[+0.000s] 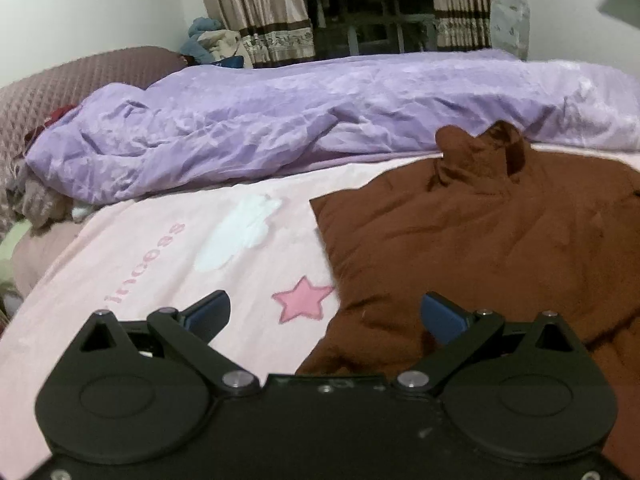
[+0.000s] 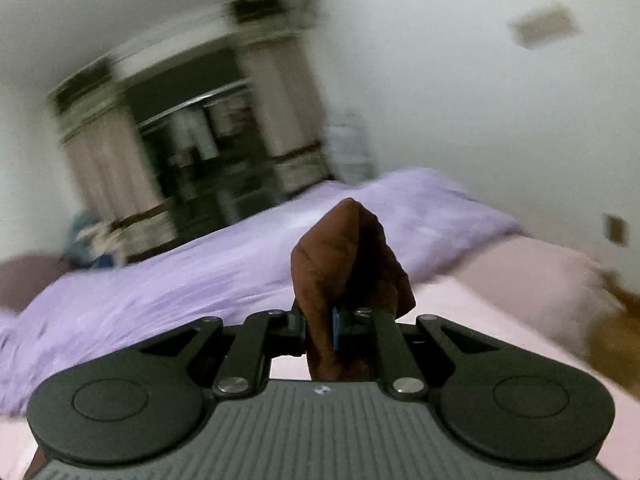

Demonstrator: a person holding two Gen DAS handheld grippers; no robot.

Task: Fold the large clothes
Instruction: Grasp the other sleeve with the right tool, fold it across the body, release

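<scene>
Left gripper (image 1: 326,314) showing black linkage arms, blue finger pads (image 1: 444,318), silver pivot screws, round black discs, right gripper (image 2: 319,326) wearing a grey ribbed top plate

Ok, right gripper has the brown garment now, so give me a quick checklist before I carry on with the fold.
1. Right gripper shut on the brown fleece garment: ok, cloth is pinched between the pads.
2. Depth of the pinch: ok, a tuft stands out past the fingertips.
3. Left gripper open and free: ok, nothing between its fingers.
4. Left gripper over the garment's edge: ok, one finger over brown cloth, the other over the pink printed bedsheet.
5. Garment lying flat: not ok, rumpled, its collar standing up.
6. Clear of the purple crumpled duvet: cannot tell, the collar sits close to it.
</scene>
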